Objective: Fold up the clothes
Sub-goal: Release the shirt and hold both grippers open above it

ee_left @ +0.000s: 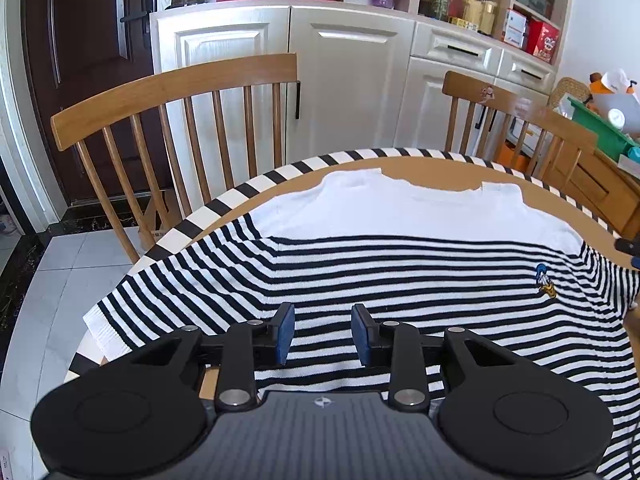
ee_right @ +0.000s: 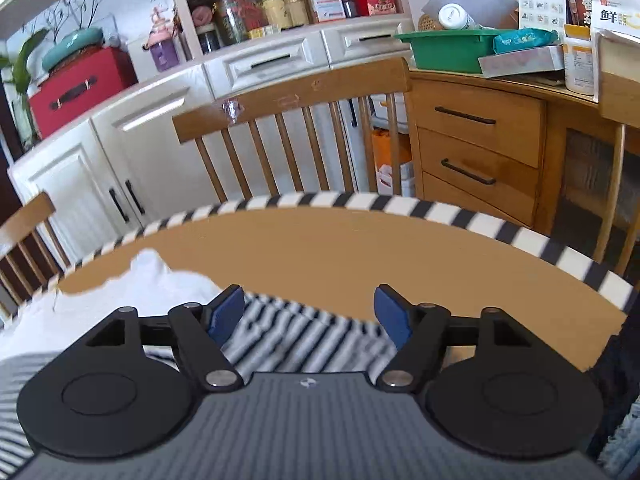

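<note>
Because the sweater (ee_left: 400,264) lies spread flat on the bench (ee_right: 340,256), collar toward the far edge and one sleeve reaching the left edge, it looks ready for a first fold. Both claws hover over it holding nothing: the left claw (ee_left: 323,334) part open above the striped body near the near edge, the right claw (ee_right: 308,316) wide open over the other sleeve. Beyond the bench, a green tub (ee_right: 452,50) on a side cabinet holds a white bottle (ee_right: 456,18).
</note>
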Demonstrator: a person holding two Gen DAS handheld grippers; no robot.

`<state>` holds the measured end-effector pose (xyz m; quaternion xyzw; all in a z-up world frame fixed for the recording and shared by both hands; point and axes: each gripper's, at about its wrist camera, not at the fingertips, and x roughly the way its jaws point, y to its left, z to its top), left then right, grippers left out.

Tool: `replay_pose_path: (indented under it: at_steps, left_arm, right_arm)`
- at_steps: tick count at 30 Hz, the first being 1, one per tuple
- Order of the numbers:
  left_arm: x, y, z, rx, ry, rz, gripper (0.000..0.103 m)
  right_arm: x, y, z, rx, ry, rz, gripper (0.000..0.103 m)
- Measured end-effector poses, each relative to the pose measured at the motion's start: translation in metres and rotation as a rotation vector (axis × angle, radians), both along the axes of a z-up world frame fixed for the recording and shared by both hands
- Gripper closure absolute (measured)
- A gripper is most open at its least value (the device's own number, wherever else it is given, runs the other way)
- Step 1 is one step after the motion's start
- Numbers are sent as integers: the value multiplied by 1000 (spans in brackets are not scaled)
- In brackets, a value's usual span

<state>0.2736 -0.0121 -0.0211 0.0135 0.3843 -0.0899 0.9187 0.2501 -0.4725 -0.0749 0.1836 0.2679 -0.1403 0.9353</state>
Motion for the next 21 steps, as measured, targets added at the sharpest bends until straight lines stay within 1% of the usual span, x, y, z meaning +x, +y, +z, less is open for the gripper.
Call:
replay_pose_path:
  at_steps: [4,8,10,11,13,16,18,19,21]
  left_arm:
    - [-3,-3,-4,-1,22,0,68]
    - [-9,-4,-6,-2,30,-2,64]
    - [-13,-4,-7,-8,36,-1,64]
    - [-14,-5,-7,-12,40,-3,64]
    - [-17,-7,-7,-17,45,-6,64]
    - [-23,-12,-7,-25,49,-21,63]
    - [-26,-14,-7,-25,51,-31,61]
    - [-28,-14,-7,-25,52,-34,61]
    - [-30,-15,-6,-24,53,-36,61]
  right_arm:
    - [-23,-13,-1,29,0,-6,29]
    - [-45,-21,2,36,12,21,31]
    - [-50,-21,7,55,26,45,34]
    - [-50,-17,9,45,48,56,37]
    - [-49,-10,12,12,97,79,48]
    - [-46,6,6,-83,186,99,58]
    - [-44,11,0,-93,233,86,59]
    - [-43,13,-2,-92,241,81,60]
    - [-42,16,-4,-92,228,84,60]
